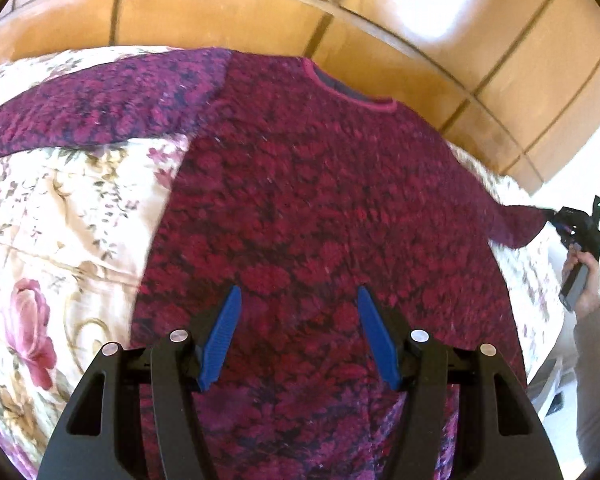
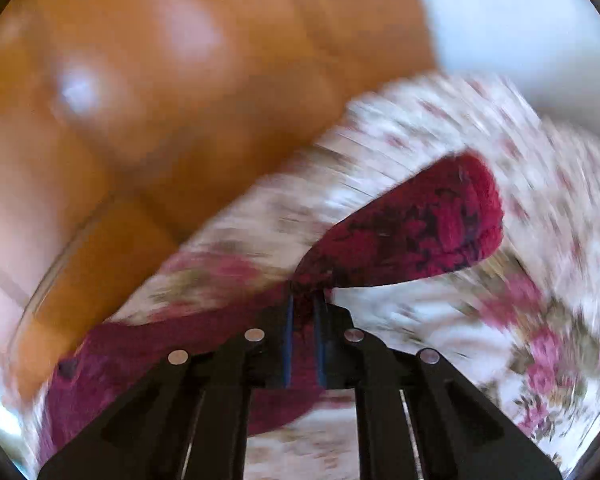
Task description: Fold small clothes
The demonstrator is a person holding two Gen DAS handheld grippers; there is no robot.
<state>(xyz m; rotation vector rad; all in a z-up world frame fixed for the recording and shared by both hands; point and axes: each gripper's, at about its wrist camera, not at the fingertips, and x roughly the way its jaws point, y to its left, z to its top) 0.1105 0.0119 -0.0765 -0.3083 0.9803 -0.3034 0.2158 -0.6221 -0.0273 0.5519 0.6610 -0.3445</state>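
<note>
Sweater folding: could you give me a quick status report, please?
Left gripper open, above sweater body. Right gripper shut on sleeve, lifting it off floral bedspread. Nothing in the way.

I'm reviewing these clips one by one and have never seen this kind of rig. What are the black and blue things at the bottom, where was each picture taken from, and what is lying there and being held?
There is no robot here: a person holds a two-finger gripper in each hand, and each gripper carries a wide-angle camera looking along its fingers. The left wrist view shows the left gripper with its blue fingers apart, hovering over a purple-red knitted sweater spread flat on a floral bedspread, with a wooden headboard behind. At the right edge of that view the person's right hand holds the right gripper. The blurred right wrist view shows that gripper closed on the sweater's right sleeve, lifting it off the bedspread.
</note>
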